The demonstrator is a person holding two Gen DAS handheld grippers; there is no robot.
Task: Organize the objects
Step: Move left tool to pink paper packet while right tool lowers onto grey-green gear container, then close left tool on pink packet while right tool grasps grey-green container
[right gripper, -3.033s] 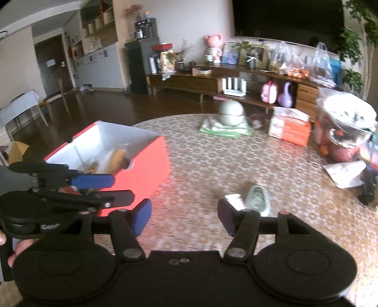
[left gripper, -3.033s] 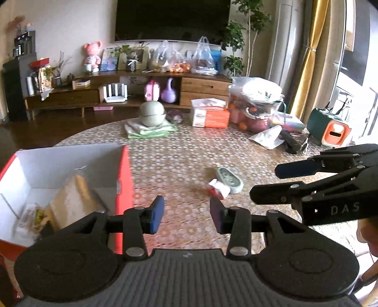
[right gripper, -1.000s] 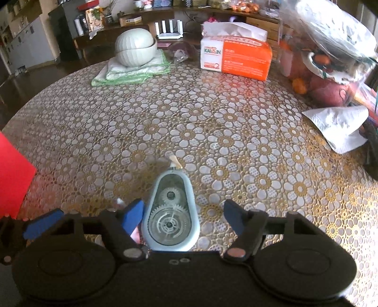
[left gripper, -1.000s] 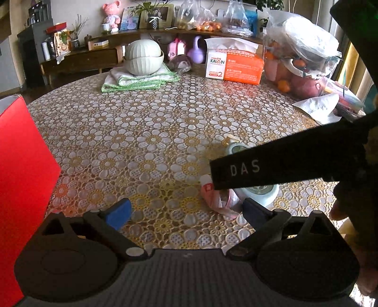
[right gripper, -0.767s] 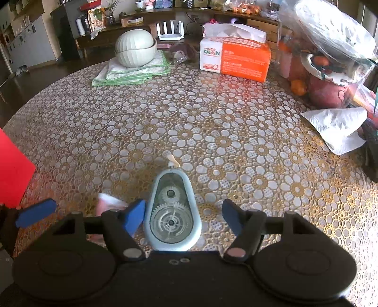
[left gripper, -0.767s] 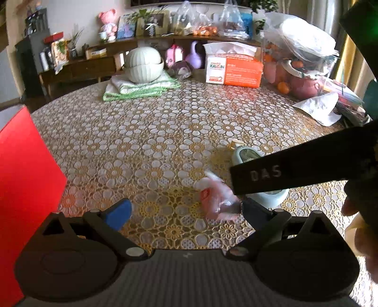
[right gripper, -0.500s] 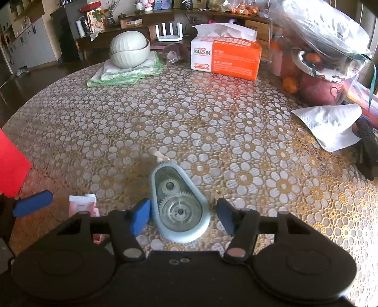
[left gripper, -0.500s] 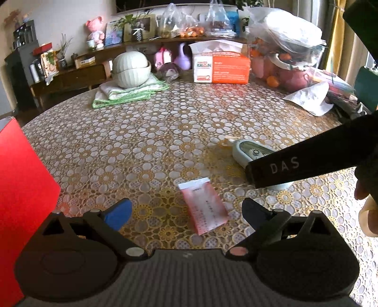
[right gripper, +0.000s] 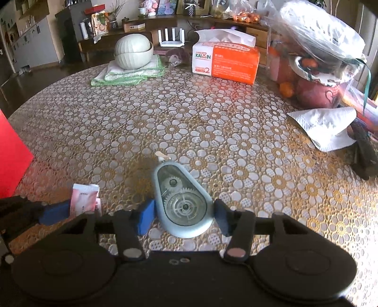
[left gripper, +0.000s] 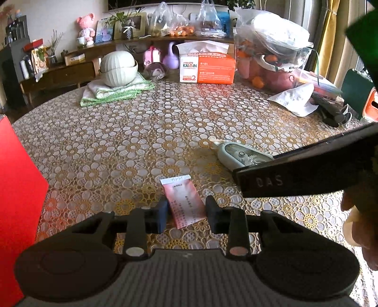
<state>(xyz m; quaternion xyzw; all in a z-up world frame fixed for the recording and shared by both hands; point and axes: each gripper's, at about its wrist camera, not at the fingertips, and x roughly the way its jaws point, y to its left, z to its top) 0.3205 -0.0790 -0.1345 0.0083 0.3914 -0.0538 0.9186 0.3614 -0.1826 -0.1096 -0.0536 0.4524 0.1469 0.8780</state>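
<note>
Place: a home living and dining room.
Table (left gripper: 132, 141): round, under a floral lace-pattern cover, cluttered with household things.
On it: tissue pack (left gripper: 207, 68), stacked bowls (left gripper: 118, 68) on folded towels (left gripper: 113, 92), bagged fruit (left gripper: 271, 61).
Sideboard (left gripper: 70, 73): low, wooden, against the wall behind the table.
On that: pink doll (left gripper: 85, 27), framed photo (left gripper: 128, 26), potted plant (left gripper: 122, 21), bags of food (left gripper: 179, 23).
Further signs: a router (right gripper: 171, 36) on a shelf, yellow curtain (left gripper: 330, 30) at the right, wooden floor (right gripper: 35, 78).

round table (left gripper: 132, 132) under floral cover, dark wood sideboard (left gripper: 70, 70) behind, yellow curtain (left gripper: 330, 30) right.
</note>
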